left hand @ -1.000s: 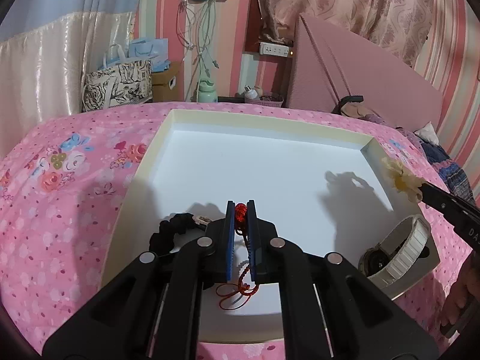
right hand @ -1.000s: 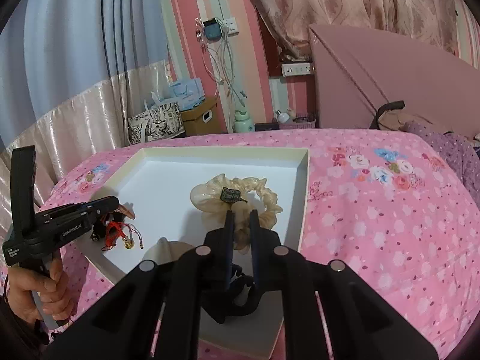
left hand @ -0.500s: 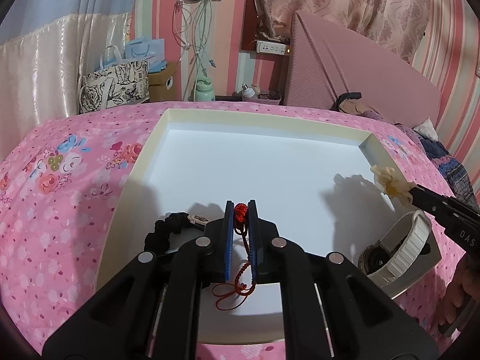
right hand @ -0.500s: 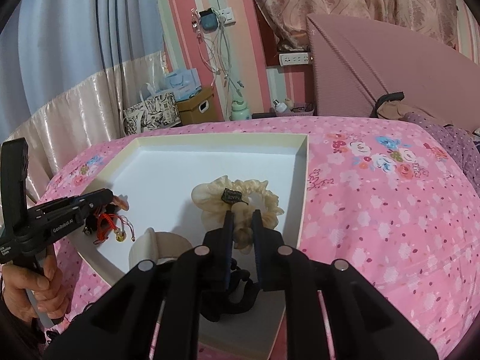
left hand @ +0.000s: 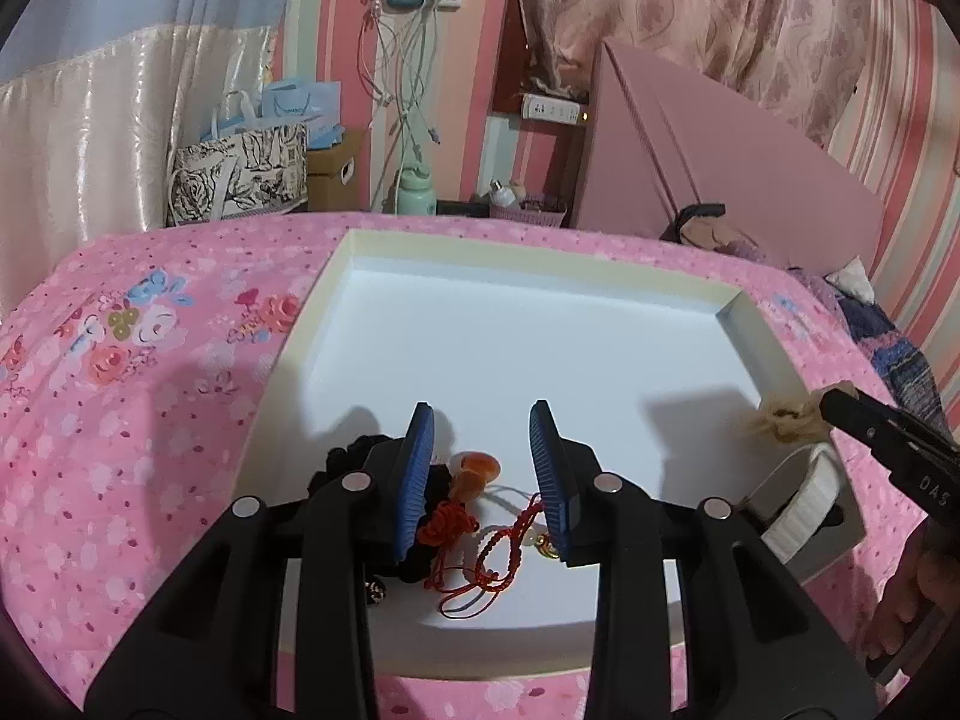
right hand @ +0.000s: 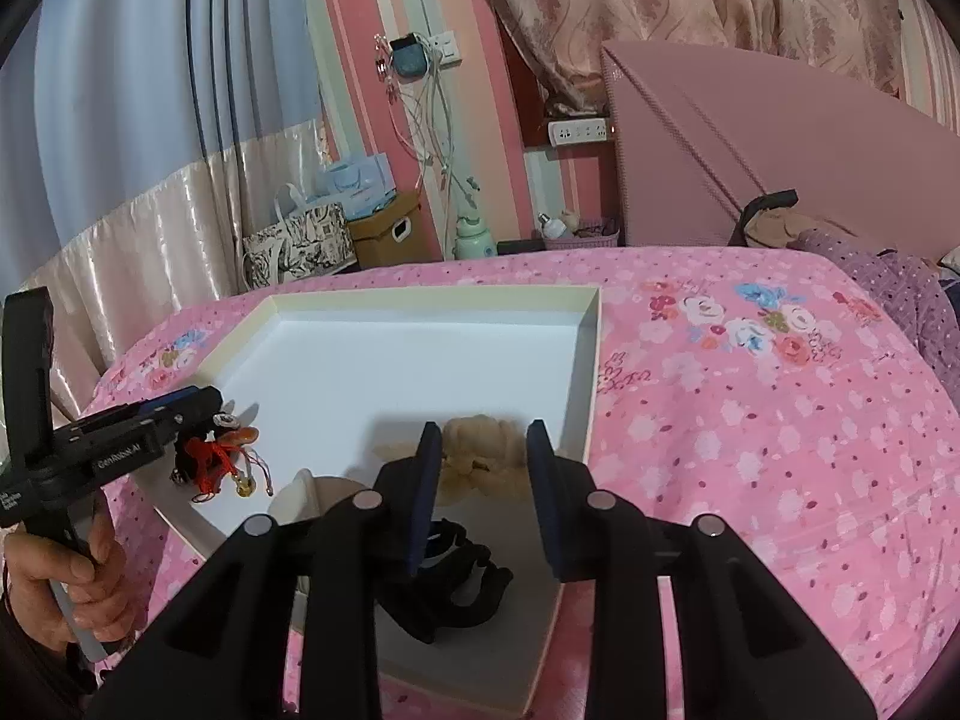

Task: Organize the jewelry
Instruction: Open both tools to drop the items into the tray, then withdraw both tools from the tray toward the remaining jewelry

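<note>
A white tray (left hand: 384, 252) lies on the pink bed. My left gripper (left hand: 483, 474) is open over a red cord bracelet (left hand: 474, 534) with an orange bead (left hand: 477, 468), lying in the tray's near left part beside a black scrunchie (left hand: 354, 456). My right gripper (right hand: 480, 486) is open around a beige scrunchie (right hand: 480, 462) resting in the tray's near right corner. A black strap item (right hand: 462, 588) lies under the right fingers. The red bracelet also shows in the right wrist view (right hand: 216, 462).
A white watch band on a round stand (left hand: 804, 498) sits in the tray's right corner. The tray's rim (right hand: 591, 360) is raised. The floral pink bedspread (right hand: 750, 420) surrounds it. Bags, a box and a pink headboard stand behind.
Both grippers have opened. The left let go of the red bracelet, which now lies in the tray. The right let go of the beige scrunchie, which now rests in the corner.
</note>
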